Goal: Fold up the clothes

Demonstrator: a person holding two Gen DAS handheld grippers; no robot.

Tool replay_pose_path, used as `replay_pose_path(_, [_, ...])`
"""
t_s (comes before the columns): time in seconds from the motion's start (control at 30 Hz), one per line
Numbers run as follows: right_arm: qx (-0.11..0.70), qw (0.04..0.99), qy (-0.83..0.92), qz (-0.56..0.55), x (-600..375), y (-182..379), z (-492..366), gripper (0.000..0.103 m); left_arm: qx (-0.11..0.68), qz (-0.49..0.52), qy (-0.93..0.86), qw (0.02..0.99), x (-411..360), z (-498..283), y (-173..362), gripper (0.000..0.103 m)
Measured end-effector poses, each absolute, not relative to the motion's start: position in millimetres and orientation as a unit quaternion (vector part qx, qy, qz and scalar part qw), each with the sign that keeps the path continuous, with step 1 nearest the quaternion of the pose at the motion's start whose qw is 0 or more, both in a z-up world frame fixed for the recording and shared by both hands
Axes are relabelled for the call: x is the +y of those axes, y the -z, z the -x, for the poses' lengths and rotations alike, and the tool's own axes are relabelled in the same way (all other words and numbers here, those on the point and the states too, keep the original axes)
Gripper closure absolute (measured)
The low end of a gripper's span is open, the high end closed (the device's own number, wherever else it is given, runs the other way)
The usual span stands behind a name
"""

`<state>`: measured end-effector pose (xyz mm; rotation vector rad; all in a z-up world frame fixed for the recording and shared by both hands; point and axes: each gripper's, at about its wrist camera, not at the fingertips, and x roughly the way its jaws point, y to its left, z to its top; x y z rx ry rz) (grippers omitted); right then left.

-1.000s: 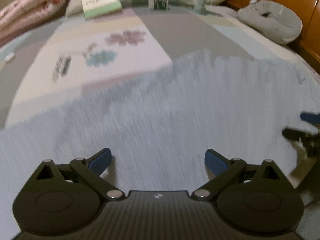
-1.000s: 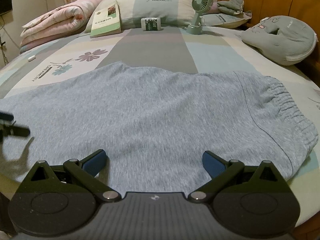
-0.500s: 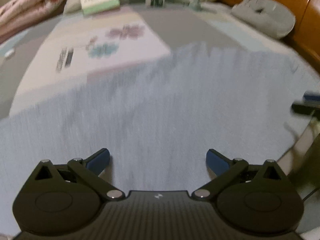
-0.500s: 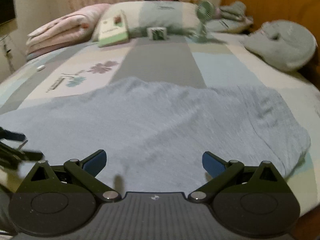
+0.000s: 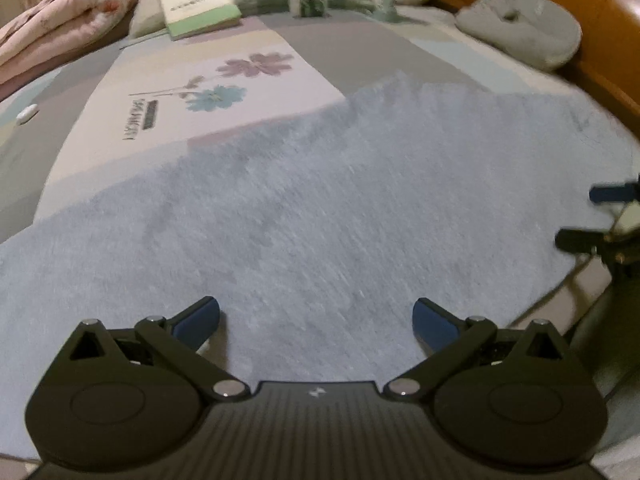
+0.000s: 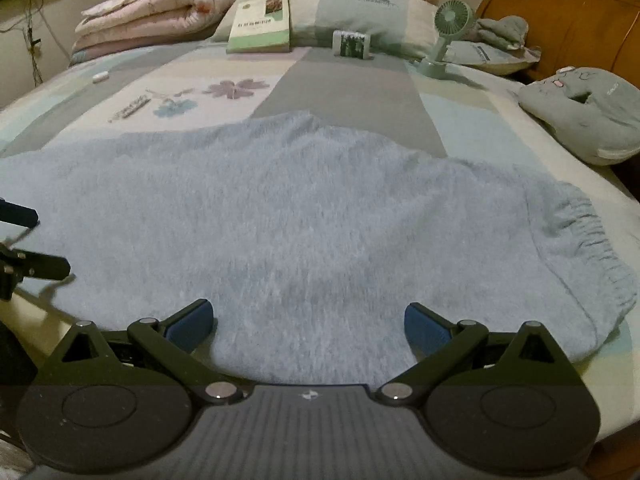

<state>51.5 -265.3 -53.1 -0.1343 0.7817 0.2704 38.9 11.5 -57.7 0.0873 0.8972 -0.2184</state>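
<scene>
A light blue garment (image 5: 320,208) (image 6: 304,216) lies spread flat across the bed, its gathered elastic waistband (image 6: 588,248) at the right end. My left gripper (image 5: 316,316) hovers open over the garment's near edge, nothing between its blue pads. My right gripper (image 6: 308,320) is open too, just above the near edge further right. In the left wrist view the right gripper's fingers (image 5: 600,216) show at the right edge; in the right wrist view the left gripper's fingers (image 6: 28,240) show at the left edge.
A patchwork bedsheet (image 6: 344,84) covers the bed. At the head lie a pink quilt (image 6: 160,20), a book (image 6: 260,24), a small box (image 6: 352,43), a green fan (image 6: 448,36) and pillows. A grey cushion (image 6: 588,112) sits by the wooden headboard (image 6: 572,12). A person sits behind the pillows.
Both grippers shifted slightly over the garment and stayed open. The garment's right end looks a little more bunched than one second ago.
</scene>
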Motion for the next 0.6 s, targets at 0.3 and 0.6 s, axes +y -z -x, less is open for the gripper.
replay_pose_path(0.3, [0.347, 0.918, -0.189, 0.029, -242, 18, -43, 0.000, 0.388, -0.034, 0.078, 0.918, 90, -34, -6, 0.001])
replay_pose_path(0.6, [0.316, 0.911, -0.266, -0.002, -221, -8, -32, 0.000, 0.396, -0.009, -0.006, 0.918, 180, -10, -30, 0.001])
